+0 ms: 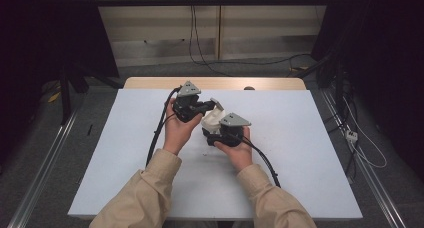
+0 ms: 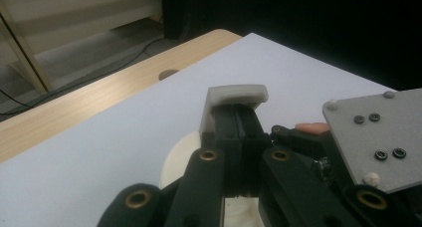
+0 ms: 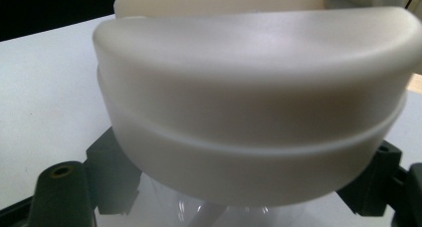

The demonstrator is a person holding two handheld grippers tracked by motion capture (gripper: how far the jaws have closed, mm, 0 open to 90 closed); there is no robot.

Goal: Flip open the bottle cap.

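Note:
A cream-white rounded plastic case (image 1: 212,119) is held above the middle of the white table sheet (image 1: 300,138). My left gripper (image 1: 206,107) comes at it from the left; in the left gripper view its jaws (image 2: 239,118) are shut on the case's raised white lid lip (image 2: 237,94), with the round body (image 2: 178,160) below. My right gripper (image 1: 216,133) holds the case from the near side. In the right gripper view the case body (image 3: 254,102) sits between the black fingers (image 3: 107,167), and the right gripper (image 3: 244,189) is shut on it.
The wooden table edge (image 1: 215,82) with a round hole (image 1: 248,88) runs along the back. Black cables (image 1: 156,133) trail from both grippers over the sheet. The right gripper's grey plate (image 2: 378,137) sits close beside the left jaws. Dark stands and floor cables surround the table.

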